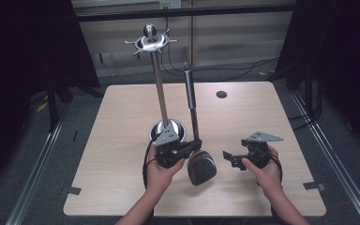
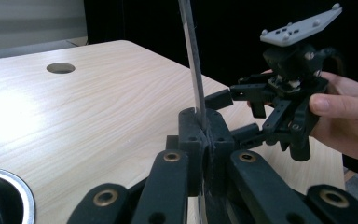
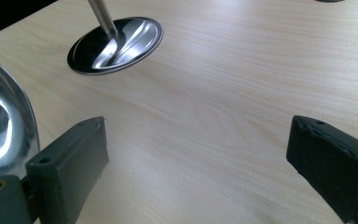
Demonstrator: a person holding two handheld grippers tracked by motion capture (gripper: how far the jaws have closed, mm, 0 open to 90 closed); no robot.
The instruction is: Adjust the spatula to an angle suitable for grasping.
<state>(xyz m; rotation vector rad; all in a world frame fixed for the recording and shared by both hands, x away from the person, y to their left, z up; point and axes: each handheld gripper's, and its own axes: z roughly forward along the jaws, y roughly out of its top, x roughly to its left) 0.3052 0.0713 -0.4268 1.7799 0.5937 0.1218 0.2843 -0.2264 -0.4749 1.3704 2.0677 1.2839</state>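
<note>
A steel ladle stands upright on the table, its bowl (image 1: 201,168) down near the front edge and its long handle (image 1: 190,93) rising. My left gripper (image 1: 194,143) is shut on the lower handle; in the left gripper view its jaws (image 2: 204,126) pinch the thin shaft (image 2: 192,56). My right gripper (image 1: 229,159) is held just right of the bowl, open, with nothing between its fingers. The right gripper view shows its jaws (image 3: 200,140) wide apart over bare wood, the shiny bowl (image 3: 0,126) at the left edge. The left gripper view shows the right gripper (image 2: 233,116) a little way beyond the handle.
A tall utensil stand has a round steel base (image 1: 180,126) just behind my left gripper, a pole (image 1: 160,89) and a hooked ring (image 1: 151,41) on top. The wooden table (image 1: 122,187) has a cable hole (image 1: 221,94) at the back. Dark floor and rails flank the table.
</note>
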